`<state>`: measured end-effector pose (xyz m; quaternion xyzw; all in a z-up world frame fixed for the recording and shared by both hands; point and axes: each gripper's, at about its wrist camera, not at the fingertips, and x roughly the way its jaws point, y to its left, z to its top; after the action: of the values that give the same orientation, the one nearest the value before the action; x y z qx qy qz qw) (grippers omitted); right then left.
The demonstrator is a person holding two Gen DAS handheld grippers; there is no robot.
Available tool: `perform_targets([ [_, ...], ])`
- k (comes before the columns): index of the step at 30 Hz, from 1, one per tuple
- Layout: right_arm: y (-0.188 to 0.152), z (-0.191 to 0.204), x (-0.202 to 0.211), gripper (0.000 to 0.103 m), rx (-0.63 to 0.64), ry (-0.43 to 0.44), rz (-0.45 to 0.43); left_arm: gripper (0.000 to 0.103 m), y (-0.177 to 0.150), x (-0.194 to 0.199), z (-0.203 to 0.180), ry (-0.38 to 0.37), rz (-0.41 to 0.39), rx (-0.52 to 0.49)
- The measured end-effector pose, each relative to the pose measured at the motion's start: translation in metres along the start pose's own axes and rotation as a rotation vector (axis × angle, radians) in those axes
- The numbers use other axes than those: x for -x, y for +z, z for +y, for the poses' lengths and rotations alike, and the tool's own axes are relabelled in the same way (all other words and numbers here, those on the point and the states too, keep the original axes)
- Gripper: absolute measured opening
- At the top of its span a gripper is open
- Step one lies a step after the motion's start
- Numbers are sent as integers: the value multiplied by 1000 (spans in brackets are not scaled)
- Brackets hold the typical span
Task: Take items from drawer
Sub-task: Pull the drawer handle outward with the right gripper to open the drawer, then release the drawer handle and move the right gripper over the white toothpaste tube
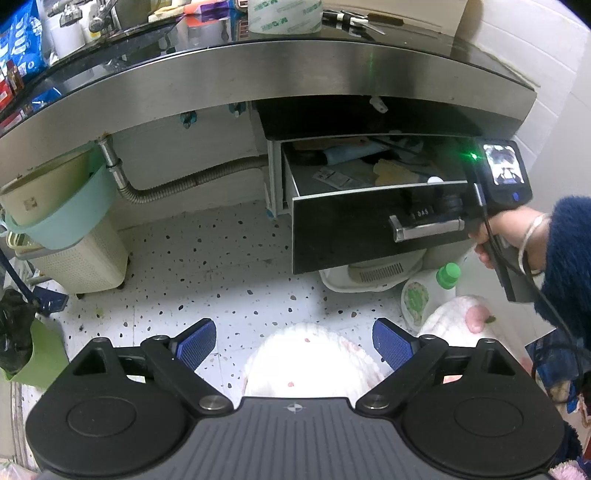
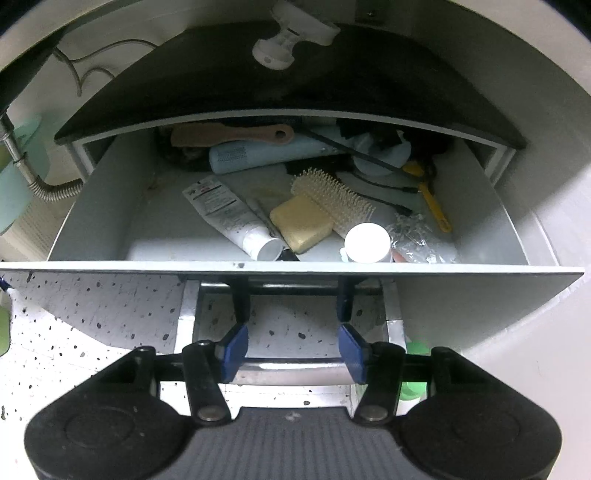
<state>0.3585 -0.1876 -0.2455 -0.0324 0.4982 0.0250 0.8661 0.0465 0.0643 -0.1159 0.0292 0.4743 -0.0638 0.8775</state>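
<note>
The black-fronted drawer stands pulled out under the steel counter. In the right wrist view its grey inside holds a white tube, a yellow soap bar, a cream hairbrush, a white round cap, a pale blue bottle and a yellow-handled tool. My right gripper is open, its blue pads straddling the drawer's metal handle just in front of the panel. My left gripper is open and empty, low over the floor, well back from the drawer.
A flexible metal drain pipe runs left of the drawer. A cream basket with a teal bin stands at the left. A green-capped bottle and a white appliance sit on the speckled floor under the drawer. The counter top is cluttered.
</note>
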Motion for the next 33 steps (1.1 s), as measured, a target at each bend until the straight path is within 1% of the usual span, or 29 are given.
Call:
perform_targets([
  [10,-21,-2,14,54,-5,10,-13,93,1,-5,-1,-1,3,-9],
  [15,-26,-2,19,54,-8,16,-9,92,1,-8,-1,1,7,-7],
  [20,-21,-3,17,54,-11,18,-5,93,1,-10,-3,-1,9,-8],
  [24,-8,-1,9,54,-17,16,4,93,0,-13,-5,1,18,-9],
  [33,-7,-1,4,54,-16,19,21,92,3,-15,-5,-13,18,-5],
])
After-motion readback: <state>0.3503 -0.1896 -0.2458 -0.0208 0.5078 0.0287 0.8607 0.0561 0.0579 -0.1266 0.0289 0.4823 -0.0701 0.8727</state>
